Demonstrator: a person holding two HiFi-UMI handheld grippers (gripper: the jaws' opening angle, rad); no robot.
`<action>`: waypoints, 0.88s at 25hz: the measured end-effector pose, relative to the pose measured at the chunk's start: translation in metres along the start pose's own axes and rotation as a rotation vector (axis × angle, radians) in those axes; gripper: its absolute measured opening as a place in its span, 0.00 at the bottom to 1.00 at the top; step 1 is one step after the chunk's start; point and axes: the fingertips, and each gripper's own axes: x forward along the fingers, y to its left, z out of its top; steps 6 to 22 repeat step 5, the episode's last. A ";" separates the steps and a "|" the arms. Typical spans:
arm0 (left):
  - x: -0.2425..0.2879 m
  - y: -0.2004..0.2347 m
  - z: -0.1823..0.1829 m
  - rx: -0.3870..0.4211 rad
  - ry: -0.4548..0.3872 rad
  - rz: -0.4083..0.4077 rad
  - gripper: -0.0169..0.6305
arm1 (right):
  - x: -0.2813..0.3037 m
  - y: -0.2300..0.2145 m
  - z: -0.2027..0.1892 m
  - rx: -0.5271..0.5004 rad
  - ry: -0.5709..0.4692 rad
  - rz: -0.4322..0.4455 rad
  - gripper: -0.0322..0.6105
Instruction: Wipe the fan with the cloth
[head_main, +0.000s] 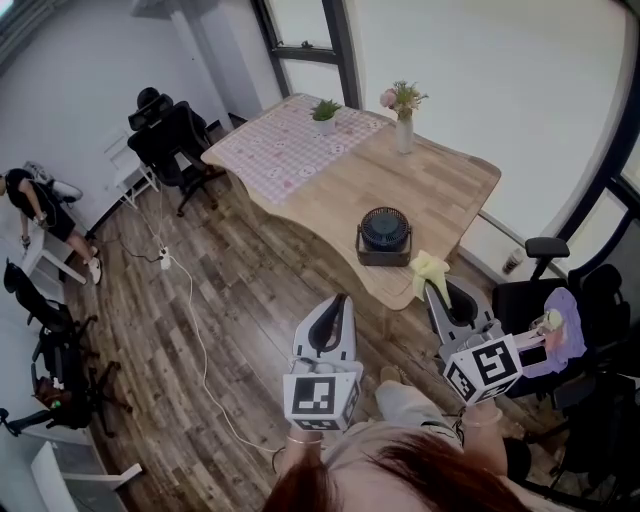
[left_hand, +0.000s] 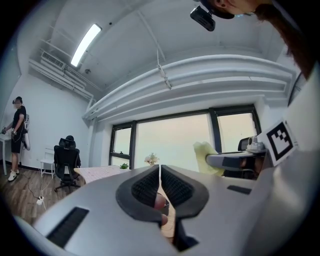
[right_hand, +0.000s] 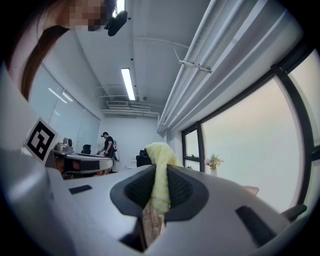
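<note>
A small dark fan (head_main: 384, 235) stands on the wooden table (head_main: 440, 190) near its front edge. My right gripper (head_main: 432, 288) is shut on a pale yellow cloth (head_main: 429, 268), which sticks up from the jaws just right of the fan and above the table's edge. In the right gripper view the cloth (right_hand: 159, 170) is pinched between the pads. My left gripper (head_main: 338, 303) hangs over the floor in front of the table, short of the fan, jaws shut with nothing in them. From the left gripper view the right gripper (left_hand: 235, 160) and cloth (left_hand: 206, 155) show at the right.
A pink checked mat (head_main: 290, 145), a small potted plant (head_main: 325, 112) and a vase of flowers (head_main: 403, 115) are on the table's far part. Black office chairs (head_main: 170, 145) stand left; more chairs (head_main: 560, 310) crowd the right. A white cable (head_main: 195, 330) runs over the floor. A person (head_main: 45, 215) stands far left.
</note>
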 end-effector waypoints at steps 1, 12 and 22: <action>-0.005 -0.002 0.000 0.000 -0.002 0.000 0.05 | -0.004 0.002 0.001 -0.001 -0.004 0.000 0.13; -0.025 -0.011 0.000 0.000 -0.002 -0.006 0.05 | -0.020 0.013 0.005 -0.008 -0.014 -0.001 0.13; -0.025 -0.011 0.000 0.000 -0.002 -0.006 0.05 | -0.020 0.013 0.005 -0.008 -0.014 -0.001 0.13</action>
